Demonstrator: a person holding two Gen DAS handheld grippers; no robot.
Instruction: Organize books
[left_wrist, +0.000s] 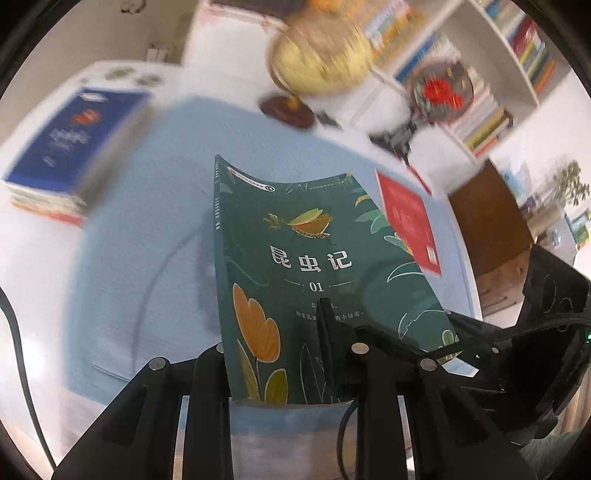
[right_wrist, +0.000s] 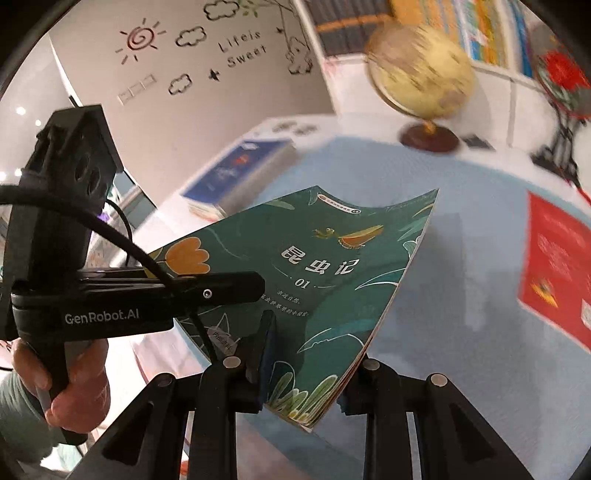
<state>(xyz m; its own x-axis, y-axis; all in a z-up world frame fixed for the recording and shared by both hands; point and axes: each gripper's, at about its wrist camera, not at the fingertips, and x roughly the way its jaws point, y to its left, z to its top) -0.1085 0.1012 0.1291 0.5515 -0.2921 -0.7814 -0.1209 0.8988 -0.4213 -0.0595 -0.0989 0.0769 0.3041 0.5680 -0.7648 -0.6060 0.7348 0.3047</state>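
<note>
Both hand-held grippers are clamped on the green book, lifted clear of the blue desk: left hand-held gripper and right hand-held gripper pinching its bottom edge. Its long axis runs away from both; the blue-topped stack of books lies well apart, far left, on the left hand-held gripper's side.

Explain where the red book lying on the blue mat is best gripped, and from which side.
Grip the red book at a free edge, coming in low from the side: it lies flat on the blue mat, so only its thin edges offer purchase.
</note>
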